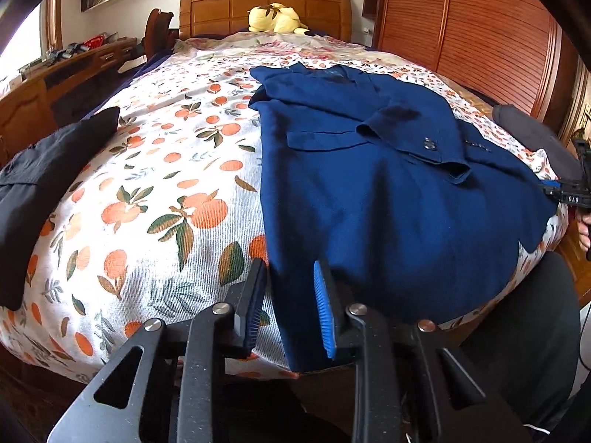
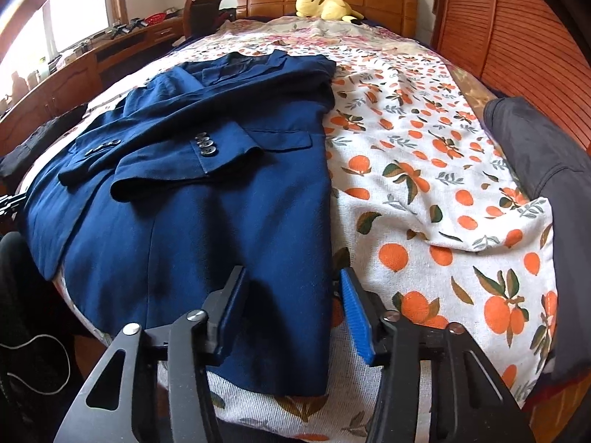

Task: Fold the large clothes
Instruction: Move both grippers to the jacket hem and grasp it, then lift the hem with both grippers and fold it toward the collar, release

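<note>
A navy blue jacket (image 1: pixel 388 203) (image 2: pixel 192 192) lies flat on the bed, sleeves folded across its front and hem toward me. My left gripper (image 1: pixel 290 269) straddles the hem's left corner. Its fingers (image 1: pixel 255 295) stand apart, the cloth lies flat between them, and the pads do not press it. My right gripper (image 2: pixel 291 273) straddles the hem's right corner in the same way, its jaws wider apart over flat cloth. In the left wrist view the right gripper (image 1: pixel 576 192) shows at the jacket's far right edge.
The bedspread (image 1: pixel 166 184) (image 2: pixel 424 203) is white with an orange-fruit print. A black garment (image 1: pixel 48 177) lies at the bed's left edge and a dark grey one (image 2: pixel 535 170) at its right. A yellow plush toy (image 1: pixel 275 18) sits by the headboard. A slatted wardrobe (image 1: pixel 480 37) stands to the right.
</note>
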`<state>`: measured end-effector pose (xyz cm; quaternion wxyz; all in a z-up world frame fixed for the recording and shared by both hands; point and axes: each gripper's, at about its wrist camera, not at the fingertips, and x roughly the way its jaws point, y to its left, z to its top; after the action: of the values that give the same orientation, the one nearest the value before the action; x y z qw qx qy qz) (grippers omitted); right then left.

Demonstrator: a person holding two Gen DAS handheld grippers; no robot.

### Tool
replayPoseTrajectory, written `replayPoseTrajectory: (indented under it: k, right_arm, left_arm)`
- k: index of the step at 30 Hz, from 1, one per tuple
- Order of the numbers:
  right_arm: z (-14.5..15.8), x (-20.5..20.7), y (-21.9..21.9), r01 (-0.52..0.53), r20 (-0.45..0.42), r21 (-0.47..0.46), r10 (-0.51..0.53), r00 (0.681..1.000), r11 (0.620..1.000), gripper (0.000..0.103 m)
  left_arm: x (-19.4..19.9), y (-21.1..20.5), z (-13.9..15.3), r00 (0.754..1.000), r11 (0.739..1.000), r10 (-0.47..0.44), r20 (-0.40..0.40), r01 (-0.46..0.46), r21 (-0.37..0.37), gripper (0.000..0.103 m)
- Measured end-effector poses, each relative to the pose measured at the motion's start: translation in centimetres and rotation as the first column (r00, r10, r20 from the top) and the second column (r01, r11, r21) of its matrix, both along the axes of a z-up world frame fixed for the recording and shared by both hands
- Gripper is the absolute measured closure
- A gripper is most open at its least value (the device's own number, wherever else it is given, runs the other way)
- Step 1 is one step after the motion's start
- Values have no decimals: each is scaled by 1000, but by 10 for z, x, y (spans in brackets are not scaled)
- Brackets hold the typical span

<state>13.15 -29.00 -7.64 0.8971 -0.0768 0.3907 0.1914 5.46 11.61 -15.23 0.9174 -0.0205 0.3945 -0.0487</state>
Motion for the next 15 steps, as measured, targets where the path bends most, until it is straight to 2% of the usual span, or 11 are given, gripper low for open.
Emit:
replayPoseTrajectory:
  k: [3, 4, 5, 10, 15]
  right_arm:
    - [0, -1, 4, -22, 5, -8, 23, 1000, 1000, 74]
    - [1, -2, 6, -29, 15, -12, 29, 999, 1000, 83]
    - [2, -3, 8, -35, 29, -24, 36, 999, 999, 86]
    - [-1, 0, 8, -35, 12, -34, 35, 999, 999, 86]
    - [-3, 12, 5, -32, -56, 3, 33, 998, 999, 81]
  left_arm:
    - [0, 0, -1, 1000, 1000, 3, 4, -3, 4, 75]
    - [0, -1, -1, 1000, 1000, 4, 8, -4, 15, 75]
    - [0, -1, -2, 1000, 1000, 3, 11, -4, 24, 75]
    - [1, 2, -3, 1000, 1000, 3, 11, -3, 12, 75]
    - [0, -4, -3, 1000, 998, -21, -18, 22, 54, 75]
